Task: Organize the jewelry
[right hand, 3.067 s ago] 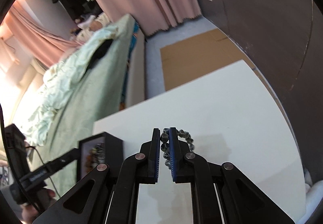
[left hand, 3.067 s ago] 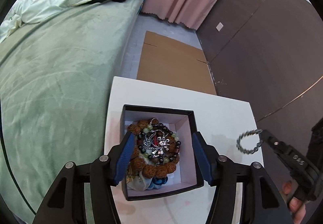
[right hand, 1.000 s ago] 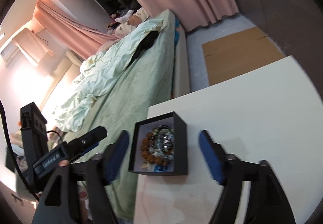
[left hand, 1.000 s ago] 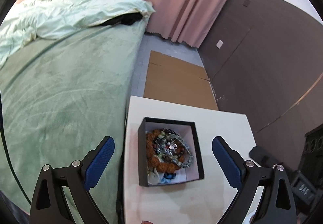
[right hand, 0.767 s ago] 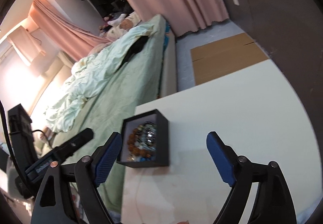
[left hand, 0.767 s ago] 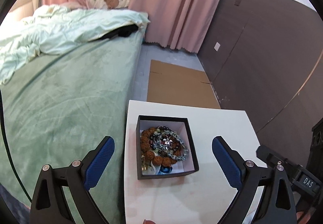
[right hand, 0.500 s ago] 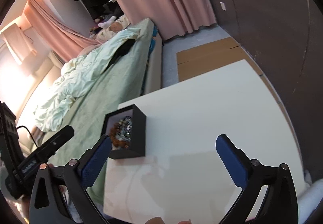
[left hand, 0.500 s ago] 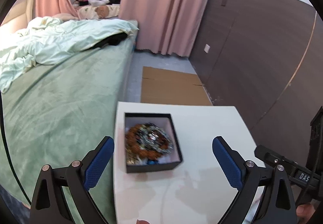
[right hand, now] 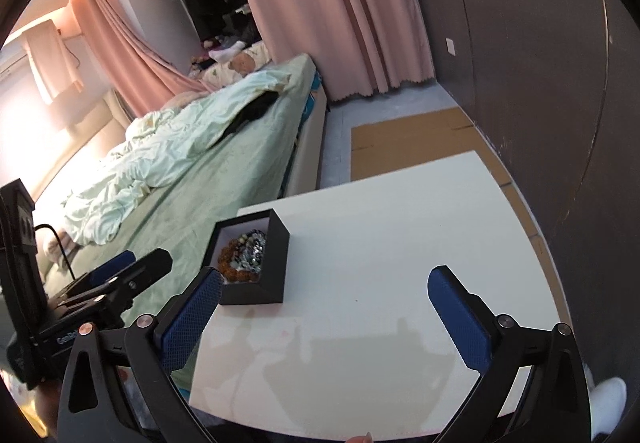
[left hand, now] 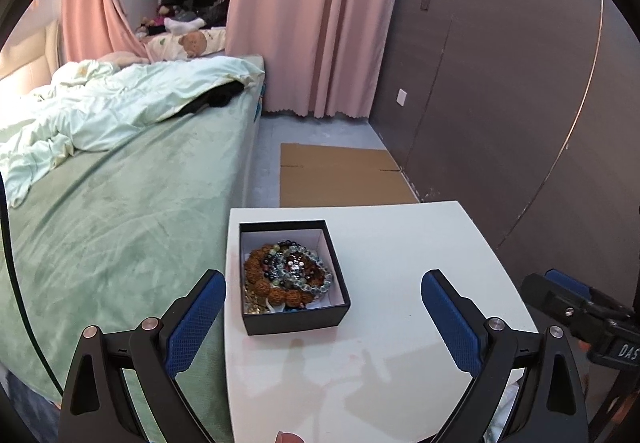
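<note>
White bench (left hand: 400, 243) beside a bed (left hand: 120, 203): both the left gripper (left hand: 323, 307) and right gripper (right hand: 324, 307) are spread, empty. Box (left hand: 296, 317) of heaped jewelry (left hand: 286, 275) near the edge could get knocked off.

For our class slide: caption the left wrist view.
Open left gripper hovers before a black box of beaded bracelets on a white table.
</note>
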`<state>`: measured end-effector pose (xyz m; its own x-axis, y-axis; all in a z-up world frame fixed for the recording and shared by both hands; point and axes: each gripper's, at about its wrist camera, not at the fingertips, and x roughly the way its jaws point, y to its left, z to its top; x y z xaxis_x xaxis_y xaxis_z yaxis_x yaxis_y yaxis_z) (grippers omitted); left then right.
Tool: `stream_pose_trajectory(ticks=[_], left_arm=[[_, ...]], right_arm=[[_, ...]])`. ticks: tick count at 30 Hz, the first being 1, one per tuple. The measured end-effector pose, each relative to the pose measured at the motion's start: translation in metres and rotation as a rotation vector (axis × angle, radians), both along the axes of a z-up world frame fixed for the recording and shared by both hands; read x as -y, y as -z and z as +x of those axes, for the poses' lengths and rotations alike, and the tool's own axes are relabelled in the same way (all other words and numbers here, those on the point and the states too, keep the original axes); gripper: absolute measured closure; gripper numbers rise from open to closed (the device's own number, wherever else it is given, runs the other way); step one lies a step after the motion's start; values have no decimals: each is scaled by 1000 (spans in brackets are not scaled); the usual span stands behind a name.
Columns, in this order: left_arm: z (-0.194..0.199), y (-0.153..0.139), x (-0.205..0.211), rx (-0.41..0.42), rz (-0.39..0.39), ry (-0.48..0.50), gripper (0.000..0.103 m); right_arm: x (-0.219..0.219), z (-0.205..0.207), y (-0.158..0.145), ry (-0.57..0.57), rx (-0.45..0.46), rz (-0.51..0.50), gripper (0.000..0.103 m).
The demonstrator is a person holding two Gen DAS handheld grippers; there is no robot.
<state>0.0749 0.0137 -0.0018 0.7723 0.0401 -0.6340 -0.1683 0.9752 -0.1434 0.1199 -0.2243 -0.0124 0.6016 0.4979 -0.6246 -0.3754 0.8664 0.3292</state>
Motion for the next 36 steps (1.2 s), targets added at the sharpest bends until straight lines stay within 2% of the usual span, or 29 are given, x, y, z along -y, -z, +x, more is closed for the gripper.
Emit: stream_pose_trajectory(ticks=[13,28,36], left_arm=[[-22,-8,-18,63,-8,-29,5],[-24,-7,-14,59,49,-41,5],[-25,-7,-13,58,51,-39,5]], right_arm=[[17,-23,-8,-17,65,-18,0],[19,-26,-6,-25,71,-17,0],[19,-26,-7,-26,69,-17,0]])
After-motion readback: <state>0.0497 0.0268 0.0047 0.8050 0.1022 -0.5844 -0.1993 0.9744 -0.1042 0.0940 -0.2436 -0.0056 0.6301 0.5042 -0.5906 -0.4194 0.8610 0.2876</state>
